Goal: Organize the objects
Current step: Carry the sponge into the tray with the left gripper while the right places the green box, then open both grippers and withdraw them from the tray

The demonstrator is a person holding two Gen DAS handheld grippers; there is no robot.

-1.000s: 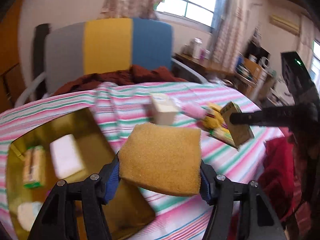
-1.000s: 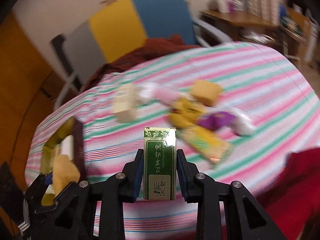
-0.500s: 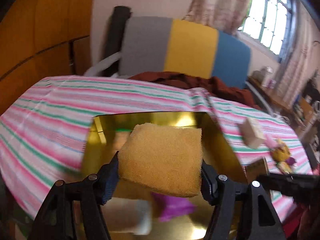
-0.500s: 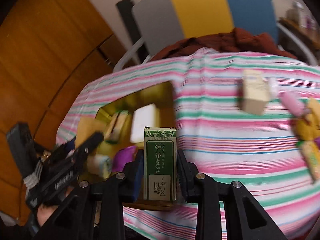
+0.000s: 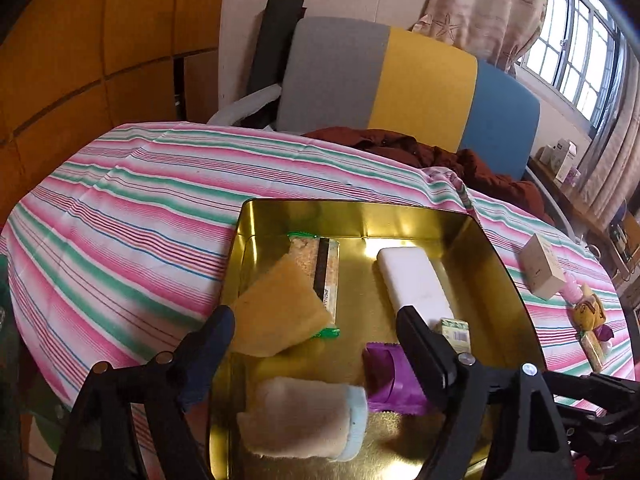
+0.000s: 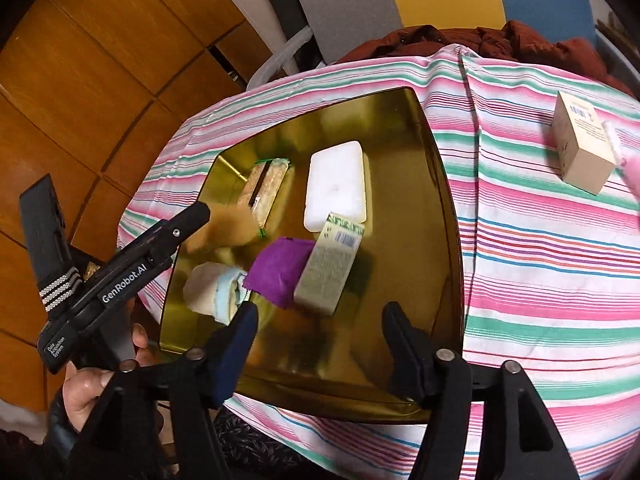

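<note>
Claws [image 5: 316, 332] [image 6: 318, 324] angled down over tray [image 6: 448, 216] | jaws opening, empty

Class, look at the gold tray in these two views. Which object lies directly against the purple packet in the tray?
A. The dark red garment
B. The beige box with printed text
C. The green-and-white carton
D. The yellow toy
C. In the right wrist view the green-and-white carton leans against the purple packet inside the gold tray.
</note>
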